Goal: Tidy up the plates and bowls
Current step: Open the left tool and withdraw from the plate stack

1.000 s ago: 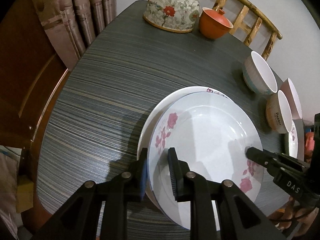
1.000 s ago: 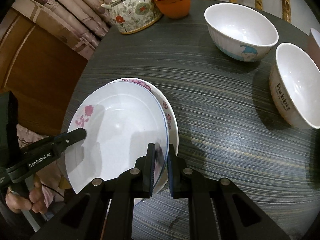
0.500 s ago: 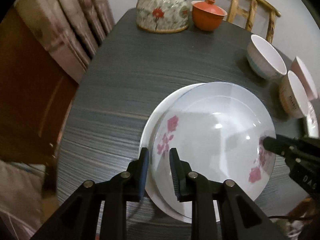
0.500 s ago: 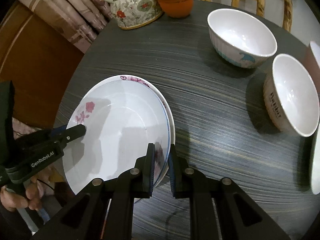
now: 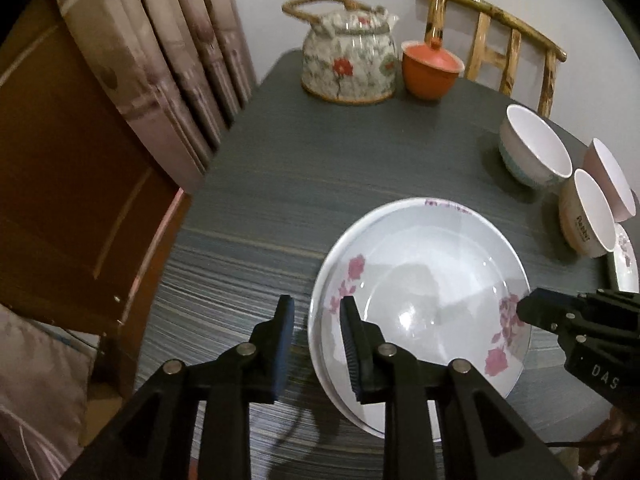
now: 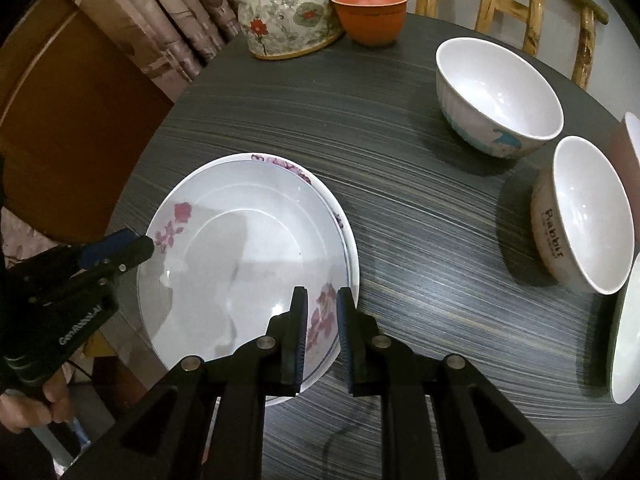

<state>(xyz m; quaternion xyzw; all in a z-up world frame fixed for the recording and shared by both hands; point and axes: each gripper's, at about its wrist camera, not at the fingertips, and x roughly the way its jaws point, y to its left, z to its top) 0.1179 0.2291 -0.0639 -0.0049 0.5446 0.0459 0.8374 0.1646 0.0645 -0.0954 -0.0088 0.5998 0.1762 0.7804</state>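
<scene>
A white plate with pink flowers (image 5: 424, 280) (image 6: 240, 264) lies nested on a second flowered plate (image 5: 444, 205) (image 6: 280, 162) on the dark striped table. My left gripper (image 5: 316, 344) is open, its jaws straddling the plates' left rim. It shows in the right wrist view (image 6: 132, 246) at the plate's left edge. My right gripper (image 6: 322, 332) is open around the near right rim. It shows in the left wrist view (image 5: 532, 312) at the plate's right edge. Three bowls (image 6: 496, 92) (image 6: 584, 216) (image 5: 612, 178) stand to the right.
A floral teapot (image 6: 288, 12) and an orange lidded cup (image 6: 372, 8) stand at the table's far edge (image 5: 280, 68). A bamboo chair (image 5: 492, 40) is behind them. Another white dish (image 6: 628, 332) sits at the right edge. Curtains (image 5: 172, 52) hang to the left.
Both grippers have opened and let go of the top plate, which now rests flat on the lower plate. Both grippers have drawn back slightly.
</scene>
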